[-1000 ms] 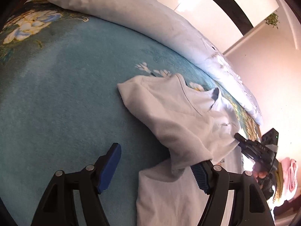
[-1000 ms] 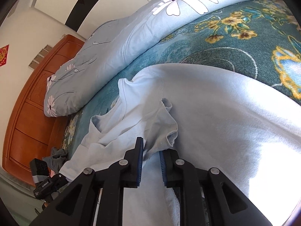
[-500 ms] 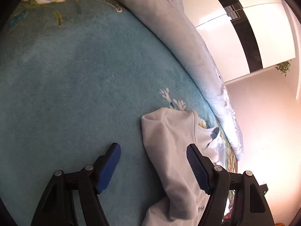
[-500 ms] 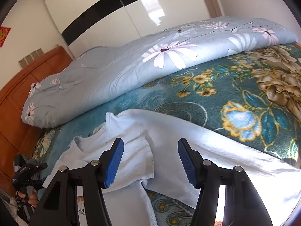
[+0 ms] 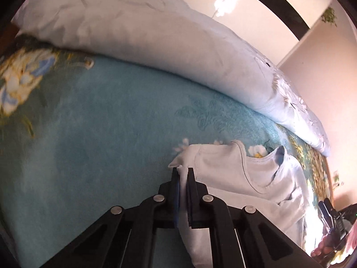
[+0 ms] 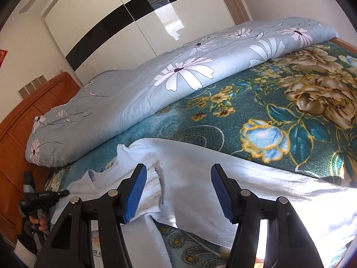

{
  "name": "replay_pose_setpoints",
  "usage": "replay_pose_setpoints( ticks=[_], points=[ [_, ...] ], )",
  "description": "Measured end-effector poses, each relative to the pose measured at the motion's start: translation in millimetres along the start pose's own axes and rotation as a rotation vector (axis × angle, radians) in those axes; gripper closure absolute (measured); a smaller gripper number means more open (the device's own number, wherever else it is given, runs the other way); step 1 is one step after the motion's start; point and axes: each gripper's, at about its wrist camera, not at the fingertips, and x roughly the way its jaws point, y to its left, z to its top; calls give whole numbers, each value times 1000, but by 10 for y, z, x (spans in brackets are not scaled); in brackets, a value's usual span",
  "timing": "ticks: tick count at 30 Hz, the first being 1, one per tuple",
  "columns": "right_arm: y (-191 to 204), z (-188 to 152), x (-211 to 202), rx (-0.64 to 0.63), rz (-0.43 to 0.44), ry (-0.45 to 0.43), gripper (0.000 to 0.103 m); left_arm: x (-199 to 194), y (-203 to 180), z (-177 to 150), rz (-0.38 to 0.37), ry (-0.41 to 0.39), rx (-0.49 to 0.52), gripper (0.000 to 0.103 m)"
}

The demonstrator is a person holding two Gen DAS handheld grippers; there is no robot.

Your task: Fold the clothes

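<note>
White T-shirt cloth is seen lying on the bed, on a teal plush blanket with a flower pattern, between the near edge of the bed and a rolled pale-blue duvet printed with white daisies along the far side. The left gripper is pressed together on a fold at the shirt's shoulder or sleeve end, a thin ridge of fabric being pinched between its blue ribbed fingers. The right gripper is held above the shirt's body with its fingers spread wide and nothing between them; a short sleeve is folded inward just beneath.

The garment is judged to be light, limp knit cotton (no stiffness at all), so it will sag and drag on the fuzzy blanket when lifted. A hold is best taken at seams or hems, such as the shoulder seam, the ribbed neckline or the stitched bottom hem, where doubled layers are less likely to slip. Wrinkles are visible around the collar, and smoothing will probably be needed.
</note>
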Motion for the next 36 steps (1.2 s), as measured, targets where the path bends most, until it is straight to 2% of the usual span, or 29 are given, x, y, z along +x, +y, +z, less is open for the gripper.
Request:
replay_pose_setpoints(
  ticks=[4,6,8,12,15,19,21,23,24,25,26,29,36],
  points=[
    [-32,-51,70,-4,-18,15,41,113,-227,284,113,-28,123,98],
    [-13,-80,130,-13,-18,34,41,233,-214,327,180,-42,114,99],
    [35,-113,172,-33,0,54,41,290,6,336,215,-28,41,98],
    [217,-148,300,-120,55,111,41,202,328,216,100,-6,-112,99],
    [409,-137,506,-196,126,184,41,-20,352,58,13,-32,-118,98],
    [574,-102,815,-293,103,228,42,-271,128,-211,-134,-23,-77,98],
    [623,-95,934,-341,78,242,42,-289,-33,-371,-146,-4,-16,98],
    [634,-97,998,-353,72,267,54,-228,-141,-501,-147,27,27,98],
    [638,-97,1026,-357,69,278,67,-204,-190,-581,-146,42,47,98],
    [638,-91,1034,-360,69,281,84,-176,-212,-678,-136,59,58,98],
    [636,-80,1030,-356,77,287,90,-104,-203,-742,-117,79,60,98],
    [621,-50,1015,-343,98,299,95,19,-161,-915,-83,120,49,98],
    [545,-2,1015,-328,55,265,98,-51,91,-996,-145,88,-93,98]
  ],
)
